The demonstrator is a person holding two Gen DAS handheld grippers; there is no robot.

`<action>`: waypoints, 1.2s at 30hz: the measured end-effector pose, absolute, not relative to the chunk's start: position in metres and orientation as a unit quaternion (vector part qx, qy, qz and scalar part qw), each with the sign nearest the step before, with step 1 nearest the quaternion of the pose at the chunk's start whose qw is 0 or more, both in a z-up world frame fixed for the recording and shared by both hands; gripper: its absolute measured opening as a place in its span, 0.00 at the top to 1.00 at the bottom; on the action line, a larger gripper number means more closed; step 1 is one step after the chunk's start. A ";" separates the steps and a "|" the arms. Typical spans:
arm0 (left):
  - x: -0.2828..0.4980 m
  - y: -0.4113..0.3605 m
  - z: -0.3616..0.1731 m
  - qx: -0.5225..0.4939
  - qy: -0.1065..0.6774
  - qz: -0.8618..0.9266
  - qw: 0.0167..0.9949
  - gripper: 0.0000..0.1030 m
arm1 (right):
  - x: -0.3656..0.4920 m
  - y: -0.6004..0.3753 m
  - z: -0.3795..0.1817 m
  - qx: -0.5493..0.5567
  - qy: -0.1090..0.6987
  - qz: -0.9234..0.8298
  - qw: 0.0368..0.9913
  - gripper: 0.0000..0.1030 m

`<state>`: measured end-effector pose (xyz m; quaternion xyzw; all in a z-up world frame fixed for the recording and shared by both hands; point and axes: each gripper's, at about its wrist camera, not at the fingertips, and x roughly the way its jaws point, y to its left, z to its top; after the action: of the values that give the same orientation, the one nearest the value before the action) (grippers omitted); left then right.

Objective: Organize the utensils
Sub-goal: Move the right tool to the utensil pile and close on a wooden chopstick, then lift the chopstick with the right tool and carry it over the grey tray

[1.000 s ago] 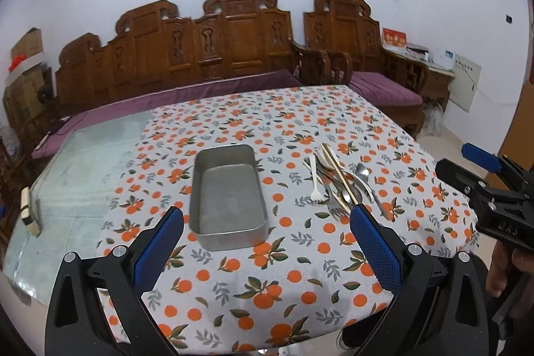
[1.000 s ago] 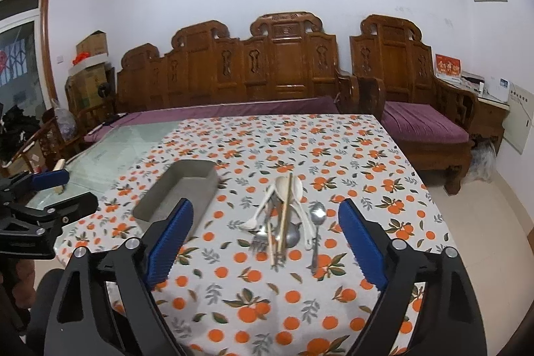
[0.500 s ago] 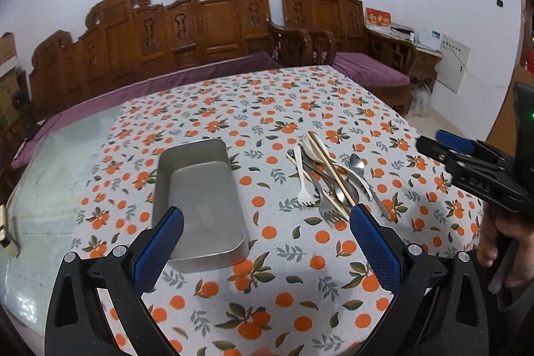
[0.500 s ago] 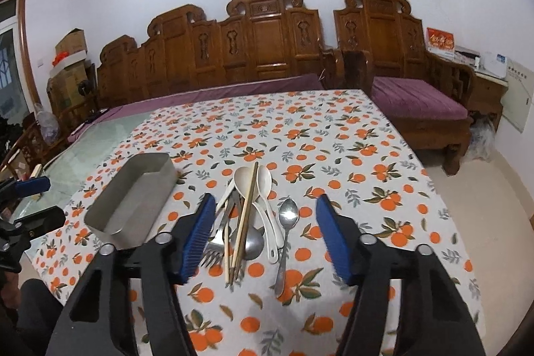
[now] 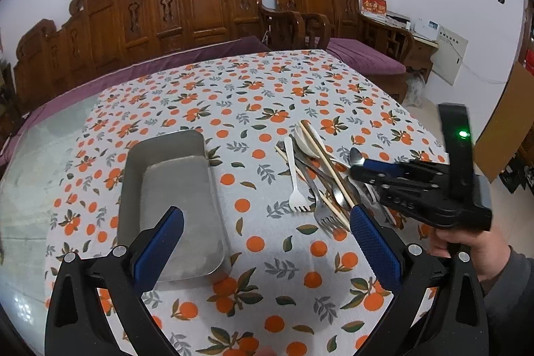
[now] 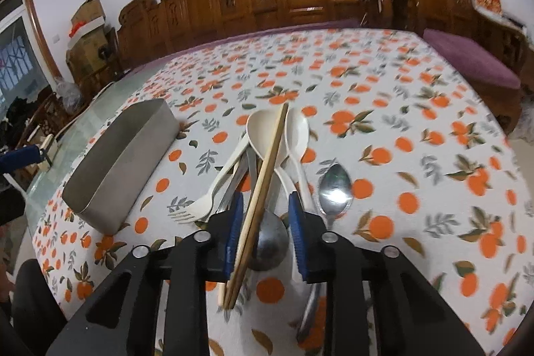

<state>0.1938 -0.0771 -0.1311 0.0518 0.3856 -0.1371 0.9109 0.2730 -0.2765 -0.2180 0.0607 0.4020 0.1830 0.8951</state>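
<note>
Since a second ago both of my grippers have dropped toward the table, and the right one has gone from standing wide above the cutlery to straddling the pile with its jaws narrowed.

From the left wrist view: my left gripper point(image 5: 267, 242) hangs above the tablecloth point(image 5: 233, 109) with its jaws wide apart and nothing between them. The metal tray point(image 5: 170, 199) is my landmark here; its near end lies just ahead of the left blue pad point(image 5: 158, 247), partly hidden behind it. The pile of utensils point(image 5: 317, 175) lies to the right of the tray, apart from it, just beyond the right pad. A white plastic fork point(image 5: 293, 179) is the piece nearest the tray. The right gripper point(image 5: 362, 169) reaches into the far side of the pile, held by a hand point(image 5: 474, 242) in a grey sleeve.

From the right wrist view: the right gripper point(image 6: 263, 222) has its jaws closing around the pair of wooden chopsticks point(image 6: 263, 189), which run between the two blue pads and lie close along the left one. I cannot tell whether the pads press on them yet. A metal spoon bowl point(image 6: 270, 239) lies under the chopsticks between the pads. Two white spoons point(image 6: 280, 132) sit beyond the tips, another metal spoon point(image 6: 335, 189) lies just outside the right pad, and the tray point(image 6: 116, 162) stands to the left of the pile.
</note>
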 end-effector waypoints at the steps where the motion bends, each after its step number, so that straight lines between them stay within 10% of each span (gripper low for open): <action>1: 0.195 -0.078 -0.133 0.051 0.388 -0.137 0.910 0.06 | 0.278 -0.276 -0.222 0.065 0.408 0.187 0.891 0.74; 36: 0.224 -0.114 -0.161 0.077 0.420 -0.113 0.897 0.06 | 0.308 -0.293 -0.225 0.104 0.420 0.193 0.880 0.94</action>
<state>0.2239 -0.1136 -0.1612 0.0768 0.4203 -0.1129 0.8971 0.3078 -0.2931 -0.2250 0.1045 0.4202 0.1935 0.8804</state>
